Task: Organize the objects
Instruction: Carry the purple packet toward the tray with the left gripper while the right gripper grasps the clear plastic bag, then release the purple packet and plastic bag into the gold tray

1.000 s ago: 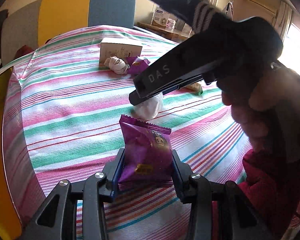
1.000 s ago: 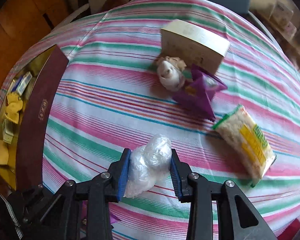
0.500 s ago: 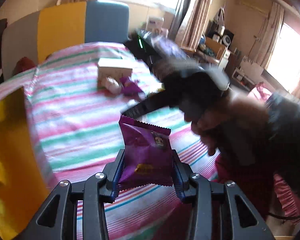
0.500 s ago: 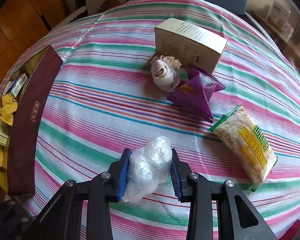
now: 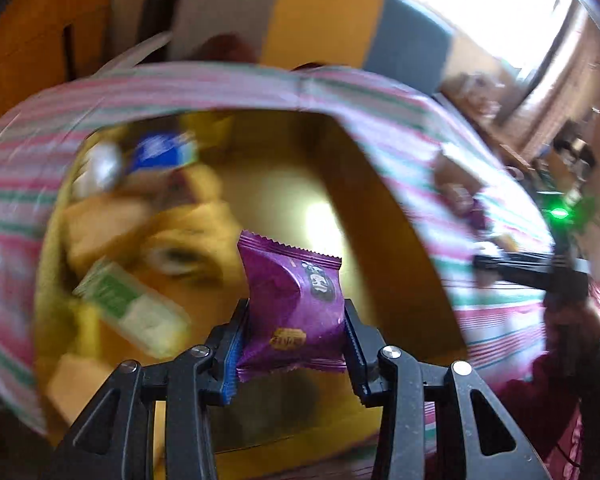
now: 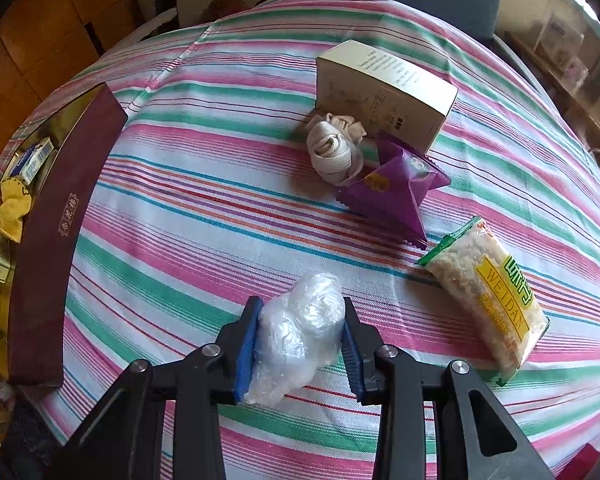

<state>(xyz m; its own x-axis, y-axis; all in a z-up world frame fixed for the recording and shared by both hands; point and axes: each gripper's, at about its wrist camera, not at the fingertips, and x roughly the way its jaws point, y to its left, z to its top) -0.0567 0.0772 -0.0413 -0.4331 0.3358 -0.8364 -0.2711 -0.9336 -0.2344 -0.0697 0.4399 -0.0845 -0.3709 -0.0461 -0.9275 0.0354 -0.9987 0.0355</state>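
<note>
My left gripper [image 5: 294, 334] is shut on a purple snack packet [image 5: 294, 300] and holds it above an open box with a yellow inside [image 5: 380, 216]; that view is blurred. The box holds several small items, among them a blue-and-white carton [image 5: 162, 154] and a green-and-white packet [image 5: 130, 310]. My right gripper [image 6: 300, 344] is shut on a crumpled clear plastic bundle [image 6: 300, 326] just above the striped tablecloth [image 6: 204, 208]. The box's dark red wall [image 6: 56, 240] shows at the left of the right wrist view.
On the cloth lie a cream carton [image 6: 384, 92], a rolled white strap [image 6: 334, 152], a second purple packet [image 6: 392, 188] and a bag of rice cracker [image 6: 488, 304]. The right gripper's body [image 5: 536, 270] shows at the right of the left wrist view. Chairs stand behind the table.
My left gripper has swung left with the purple packet, from over the cloth to over the open box. My right gripper has stayed almost still, holding the plastic bundle.
</note>
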